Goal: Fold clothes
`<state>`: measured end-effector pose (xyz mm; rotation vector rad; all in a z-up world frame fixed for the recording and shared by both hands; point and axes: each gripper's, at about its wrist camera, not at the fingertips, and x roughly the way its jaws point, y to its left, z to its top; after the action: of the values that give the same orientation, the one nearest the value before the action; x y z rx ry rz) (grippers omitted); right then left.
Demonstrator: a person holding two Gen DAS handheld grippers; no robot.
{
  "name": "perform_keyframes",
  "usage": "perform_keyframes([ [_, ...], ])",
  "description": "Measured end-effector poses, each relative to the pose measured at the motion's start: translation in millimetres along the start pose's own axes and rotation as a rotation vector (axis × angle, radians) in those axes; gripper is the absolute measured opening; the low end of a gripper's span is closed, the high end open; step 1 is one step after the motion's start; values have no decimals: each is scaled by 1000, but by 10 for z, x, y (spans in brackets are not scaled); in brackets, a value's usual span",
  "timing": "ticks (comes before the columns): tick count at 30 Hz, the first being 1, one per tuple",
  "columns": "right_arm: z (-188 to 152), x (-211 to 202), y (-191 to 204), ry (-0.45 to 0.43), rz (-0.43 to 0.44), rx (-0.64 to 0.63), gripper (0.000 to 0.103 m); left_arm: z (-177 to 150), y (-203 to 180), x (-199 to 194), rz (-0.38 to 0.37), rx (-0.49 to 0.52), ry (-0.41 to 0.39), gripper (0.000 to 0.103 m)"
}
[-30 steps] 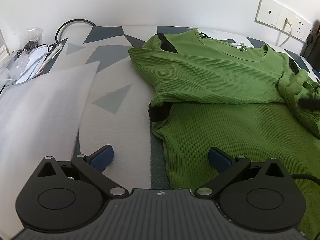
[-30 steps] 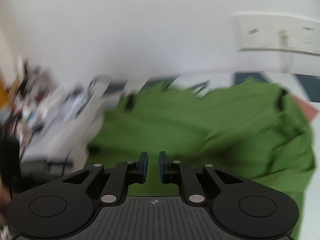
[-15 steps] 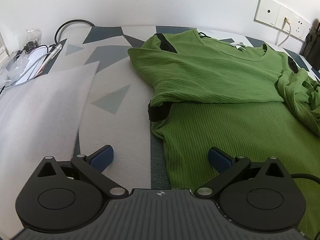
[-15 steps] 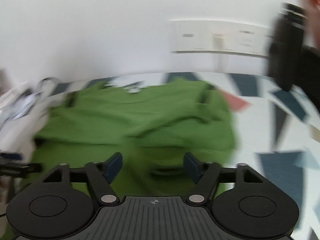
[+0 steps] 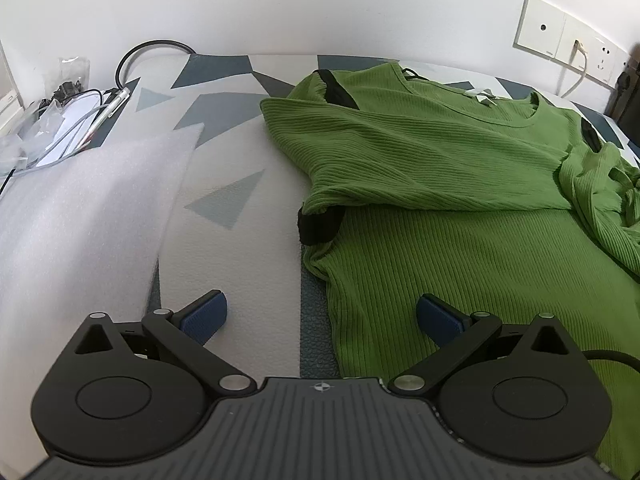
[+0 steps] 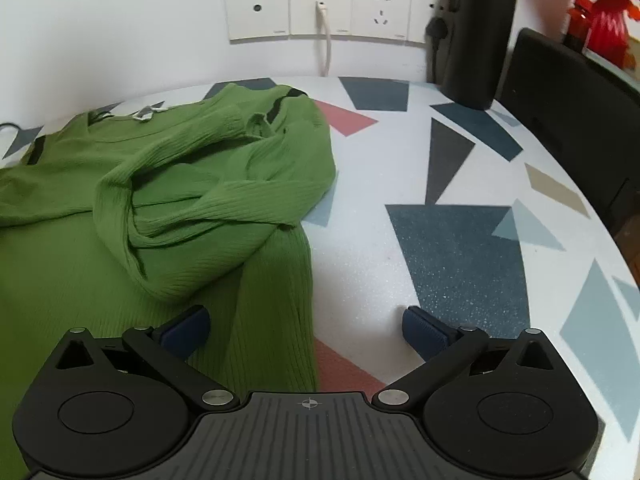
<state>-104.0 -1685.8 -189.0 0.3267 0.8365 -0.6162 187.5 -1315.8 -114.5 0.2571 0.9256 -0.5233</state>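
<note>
A green ribbed sweater with black cuffs lies flat on the patterned table. Its left sleeve is folded across the chest, the black cuff at the left edge. My left gripper hovers open over the sweater's lower left edge, one pad on each side of that edge. In the right wrist view the right sleeve lies bunched and twisted on the sweater. My right gripper straddles the sweater's right side edge; its jaws are opening wide and the pads press on nothing.
White foam sheet and loose cables lie at the left. Wall sockets with a white cord sit at the back. A black bottle and a black chair back stand at the right. Table.
My right gripper swung right and down, from shut over the sweater's middle to wide open at its right edge. The bunched right sleeve settled. The left gripper stayed still.
</note>
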Motion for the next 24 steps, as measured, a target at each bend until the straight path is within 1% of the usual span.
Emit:
perform_keyframes([
  [6, -53, -8, 35, -50, -4, 3, 102, -14, 1, -5, 1, -2, -11, 103],
  [10, -55, 1, 27, -66, 2, -4, 102, -9, 1, -5, 4, -3, -7, 103],
  [12, -71, -2, 32, -79, -1, 2, 102, 20, 0, 1, 3, -2, 10, 103],
  [15, -106, -11, 29, -100, -3, 7, 102, 101, 6, 5, -14, 17, 64, 102],
  [17, -117, -11, 24, -109, -2, 8, 102, 148, -8, -50, -33, 34, 69, 102],
  [18, -123, -11, 20, -113, -1, 8, 102, 171, -33, -123, -39, 45, 35, 102],
  [20, -145, -16, 19, -125, 1, 3, 102, 234, -120, -310, -43, 80, -70, 102],
  [21, -152, -18, 19, -129, 2, 2, 102, 287, -183, -384, -52, 106, -110, 102],
  [23, -165, -21, 19, -136, 2, 0, 102, 414, -325, -465, -83, 159, -151, 102],
  [24, -168, -22, 20, -138, 3, -1, 102, 480, -407, -471, -103, 186, -158, 102],
])
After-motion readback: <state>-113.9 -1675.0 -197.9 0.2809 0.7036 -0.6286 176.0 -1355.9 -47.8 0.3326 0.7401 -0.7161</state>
